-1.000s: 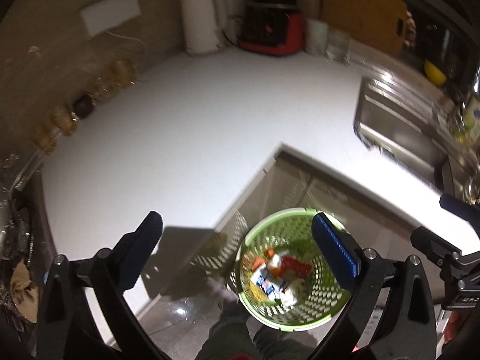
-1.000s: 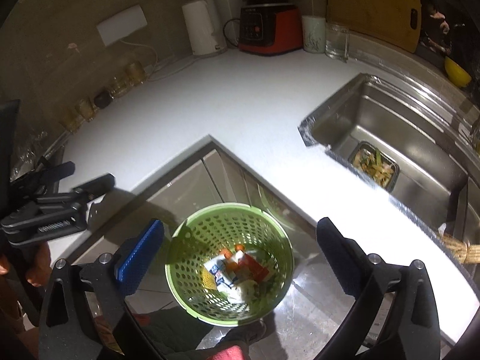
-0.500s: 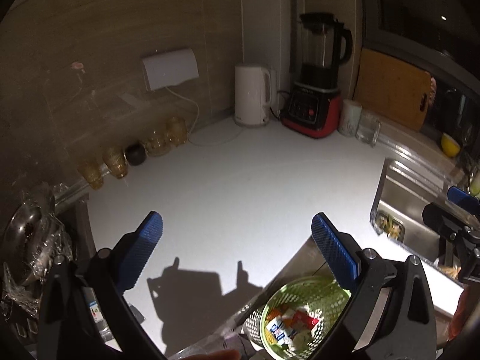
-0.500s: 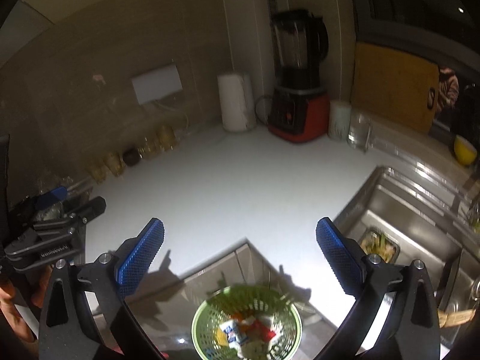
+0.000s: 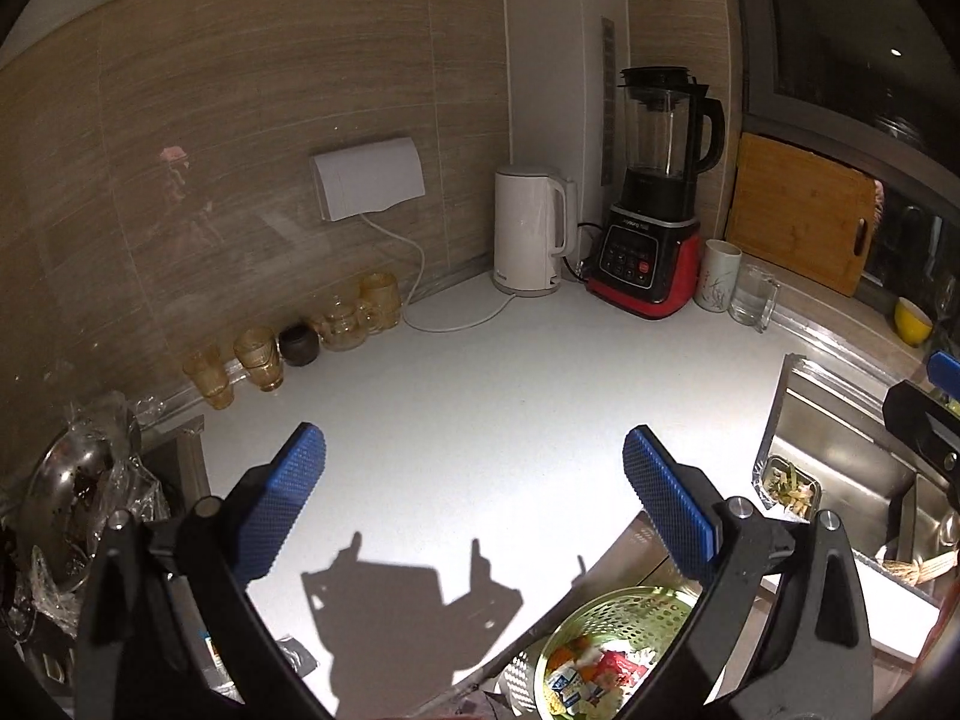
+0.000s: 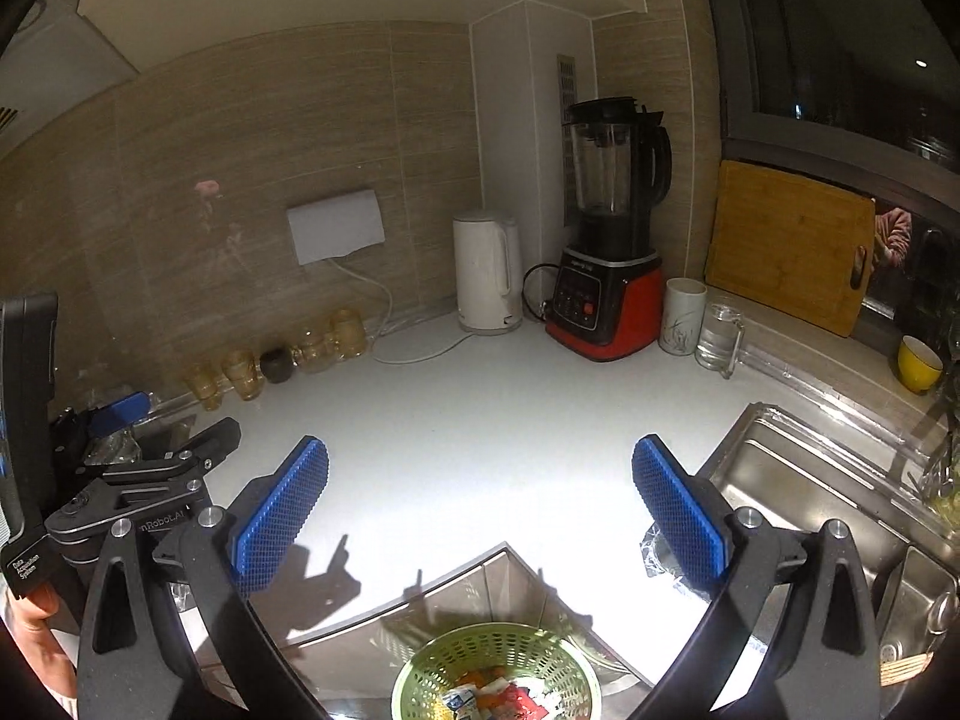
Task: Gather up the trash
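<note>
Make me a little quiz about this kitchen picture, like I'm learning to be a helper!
1. True or false: the green basket has trash in it.
2. What stands just left of the blender? A) kettle B) yellow bowl C) cutting board
3. Fill in: both the left gripper and right gripper are ____.

Key: 1 true. 2 A, the kettle. 3 open.

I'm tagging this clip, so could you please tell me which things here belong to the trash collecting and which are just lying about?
Job:
green basket
wrappers inside it
left gripper, open
right gripper, open

Lying about:
kettle
blender
amber glasses
cutting board
sink
</note>
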